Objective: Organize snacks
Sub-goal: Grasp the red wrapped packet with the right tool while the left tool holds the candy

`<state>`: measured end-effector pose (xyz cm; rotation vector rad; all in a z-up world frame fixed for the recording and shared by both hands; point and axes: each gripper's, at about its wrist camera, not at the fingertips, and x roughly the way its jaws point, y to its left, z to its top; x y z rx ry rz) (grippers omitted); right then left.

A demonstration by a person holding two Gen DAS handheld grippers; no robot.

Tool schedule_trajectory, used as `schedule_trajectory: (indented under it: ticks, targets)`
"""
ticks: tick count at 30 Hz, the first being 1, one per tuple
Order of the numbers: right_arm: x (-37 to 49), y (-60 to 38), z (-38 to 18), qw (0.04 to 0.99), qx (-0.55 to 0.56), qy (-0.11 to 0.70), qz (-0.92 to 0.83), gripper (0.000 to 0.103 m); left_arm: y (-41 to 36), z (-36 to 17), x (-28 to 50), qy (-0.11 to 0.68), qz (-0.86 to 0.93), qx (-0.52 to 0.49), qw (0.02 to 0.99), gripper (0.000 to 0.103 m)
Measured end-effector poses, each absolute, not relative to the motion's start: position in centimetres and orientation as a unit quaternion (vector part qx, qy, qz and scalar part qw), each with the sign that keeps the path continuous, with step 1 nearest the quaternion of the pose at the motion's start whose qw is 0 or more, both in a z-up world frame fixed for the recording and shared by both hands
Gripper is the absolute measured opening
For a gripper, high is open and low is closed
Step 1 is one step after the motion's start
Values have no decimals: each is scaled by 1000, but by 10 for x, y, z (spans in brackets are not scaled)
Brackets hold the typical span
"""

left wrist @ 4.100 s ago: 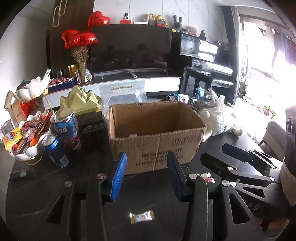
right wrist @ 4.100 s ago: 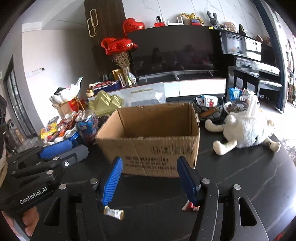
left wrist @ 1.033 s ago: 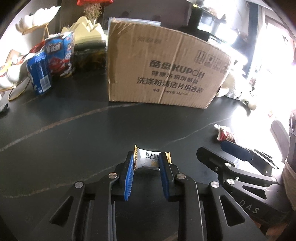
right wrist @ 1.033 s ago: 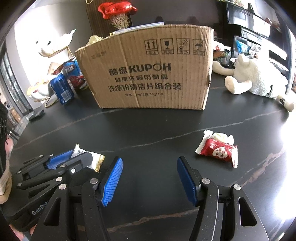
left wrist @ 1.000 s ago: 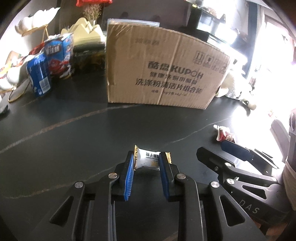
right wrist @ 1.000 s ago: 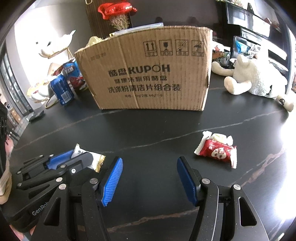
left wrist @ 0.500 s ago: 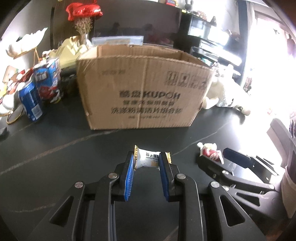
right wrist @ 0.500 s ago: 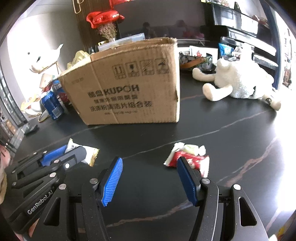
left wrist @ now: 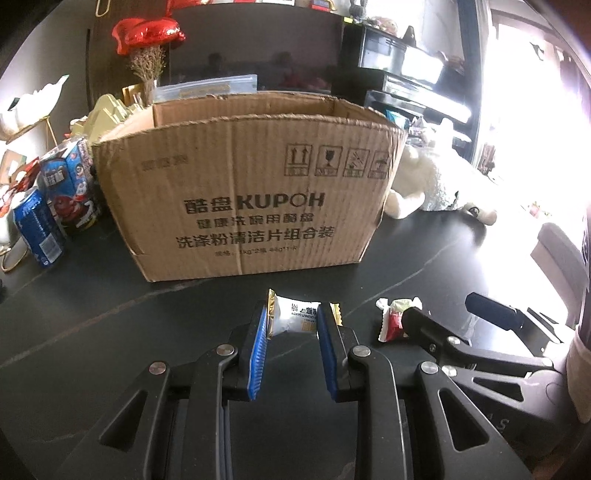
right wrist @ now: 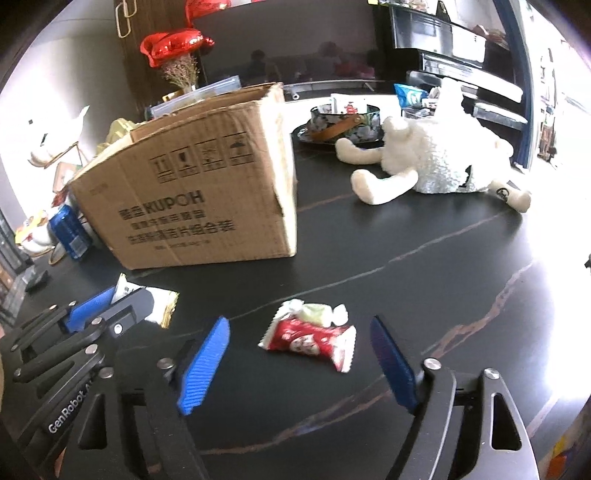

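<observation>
The right gripper (right wrist: 299,365) is now opening wider around the red snack (right wrist: 310,338) lying on the table (right wrist: 424,266), ready to grasp, while the left gripper (left wrist: 291,332) keeps pinching the white candy (left wrist: 293,317) before the cardboard box (left wrist: 251,199).

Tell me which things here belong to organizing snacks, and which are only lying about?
Job: white candy in left gripper; red candy between right gripper's opening jaws; box.
Lying about: plush toy; can; balloons.

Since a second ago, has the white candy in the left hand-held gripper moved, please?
Yes. The white candy, clamped in the left hand-held gripper, now sits closer to the cardboard box.
</observation>
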<state>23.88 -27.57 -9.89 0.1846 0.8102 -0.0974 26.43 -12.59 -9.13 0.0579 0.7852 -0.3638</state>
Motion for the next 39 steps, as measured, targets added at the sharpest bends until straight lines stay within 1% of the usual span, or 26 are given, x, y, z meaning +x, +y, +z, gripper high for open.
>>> schedule_trajectory:
  ticks: [6,15,17,19,22,23,31,33,34,35,39]
  targets:
    - [250,-277,-118,902,93,419,-52,81,-130,-103,270,388,-172,38,905,26]
    - [258,-287,-134,893,104,434,-64,80,-135,-113,279,397,-169,43,901,26]
    - [259,-287,-137,890,105,438,-63,75,-134,-113,279,396,-171,41,901,26]
    - [260,-286,-137,890,103,439,-62,73,-134,-114,280,396,-170,40,901,26]
    - [260,-283,-137,891,100,440,-55,60,-133,-114,280,398,-168,40,901,26]
    - [259,-283,-136,891,100,441,-54,58,-133,-113,279,398,-167,39,901,26]
    - [255,-281,-132,887,109,446,-47,54,-130,-108,277,399,-162,36,902,26]
    - [252,-279,-128,889,112,442,-42,47,-128,-106,275,399,-159,35,902,26]
    - [251,-278,-124,892,112,437,-39,39,-127,-104,275,399,-158,33,903,26]
    - [248,-276,-121,894,112,433,-36,37,-125,-102,273,398,-158,30,903,26]
    - [247,-273,-119,895,107,432,-29,35,-121,-95,269,391,-150,35,907,26]
